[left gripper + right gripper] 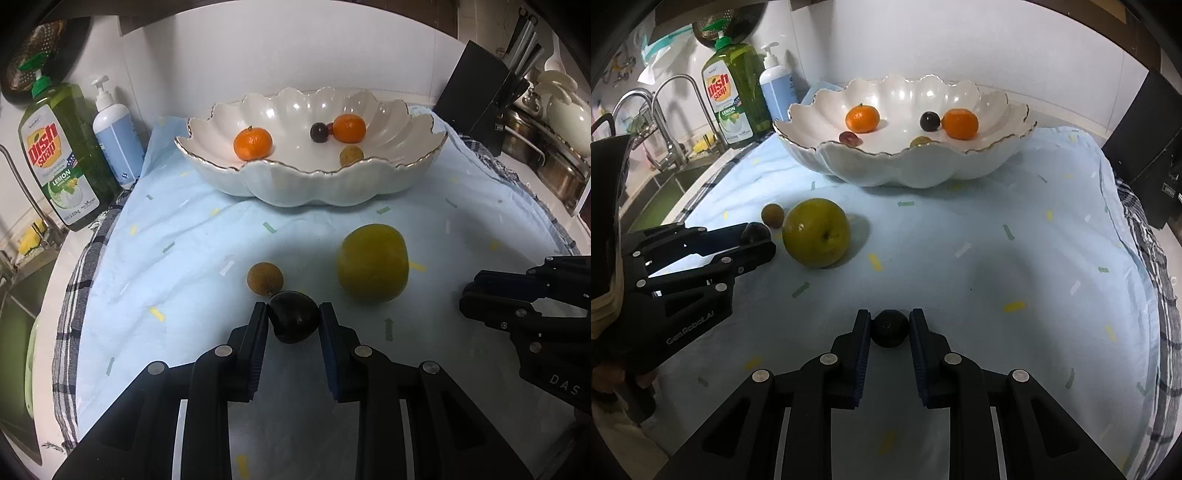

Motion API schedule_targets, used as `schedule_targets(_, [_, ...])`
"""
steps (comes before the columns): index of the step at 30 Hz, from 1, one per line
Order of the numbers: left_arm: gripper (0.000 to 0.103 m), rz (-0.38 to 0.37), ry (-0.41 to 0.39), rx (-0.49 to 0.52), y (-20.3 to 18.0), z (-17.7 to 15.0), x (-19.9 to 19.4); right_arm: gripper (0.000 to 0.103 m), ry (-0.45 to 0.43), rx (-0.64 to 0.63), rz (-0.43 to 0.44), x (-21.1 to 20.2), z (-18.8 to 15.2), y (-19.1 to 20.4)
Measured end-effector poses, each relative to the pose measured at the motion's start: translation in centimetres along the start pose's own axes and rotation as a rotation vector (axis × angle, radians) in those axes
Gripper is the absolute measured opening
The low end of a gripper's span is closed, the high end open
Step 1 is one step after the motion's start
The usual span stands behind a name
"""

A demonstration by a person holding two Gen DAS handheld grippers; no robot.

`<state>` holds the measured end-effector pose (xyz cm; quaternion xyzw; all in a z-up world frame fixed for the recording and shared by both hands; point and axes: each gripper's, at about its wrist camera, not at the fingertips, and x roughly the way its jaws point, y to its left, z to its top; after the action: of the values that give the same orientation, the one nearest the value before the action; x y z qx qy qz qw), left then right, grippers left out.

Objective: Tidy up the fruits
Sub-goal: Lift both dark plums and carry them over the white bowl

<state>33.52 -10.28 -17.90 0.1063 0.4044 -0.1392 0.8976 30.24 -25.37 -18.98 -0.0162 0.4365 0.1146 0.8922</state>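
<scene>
A white scalloped bowl (332, 184) stands at the back of the blue cloth and holds two mandarins (253, 143), a dark grape (319, 132) and a small brown fruit (351, 155). My left gripper (293, 317) is shut on a dark plum (293, 321) just above the cloth. A brown longan (265, 278) and a green apple (372, 268) lie just beyond it. My right gripper (889, 326) is shut on a small dark round fruit (890, 328) at the cloth. The left gripper (753, 240) also shows in the right wrist view, beside the apple (816, 232).
A green dish soap bottle (61, 155) and a blue pump bottle (116, 144) stand at the left by the sink (665, 177) and its taps. A black knife block (480, 99) and metal pots (546, 155) stand at the right. A checked towel (74, 302) lies under the blue cloth (184, 251).
</scene>
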Motion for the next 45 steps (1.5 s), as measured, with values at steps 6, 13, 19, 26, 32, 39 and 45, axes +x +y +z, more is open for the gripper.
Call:
schedule_targets(6, [0.028, 0.001, -0.026, -0.007, 0.0, 0.2, -1.4, 0.023, -0.029, -0.003, 0.008, -0.9, 0.3, 0.2])
schedule_targets(13, [0.028, 0.004, -0.067, -0.016, -0.1, 0.7, -3.3, 0.023, -0.080, -0.009, 0.017, -2.4, 0.8, 0.4])
schedule_targets(19, [0.028, 0.016, -0.102, -0.018, -0.3, 0.9, -4.8, 0.023, -0.133, -0.026, 0.022, -3.8, 1.3, 0.8])
schedule_targets(26, [0.028, 0.038, -0.150, -0.011, -0.3, 1.3, -6.8, 0.023, -0.199, -0.031, 0.040, -5.6, 2.1, 0.9])
schedule_targets(32, [0.028, 0.047, -0.197, -0.002, -0.4, 2.0, -8.1, 0.023, -0.261, -0.029, 0.046, -6.9, 2.9, 1.0])
schedule_targets(39, [0.028, 0.059, -0.260, -0.006, -0.2, 3.2, -9.5, 0.023, -0.327, -0.035, 0.048, -8.0, 3.9, 1.0])
schedule_targets(45, [0.028, 0.059, -0.305, 0.000, -0.3, 4.5, -10.3, 0.023, -0.389, -0.039, 0.042, -9.0, 5.0, 1.0])
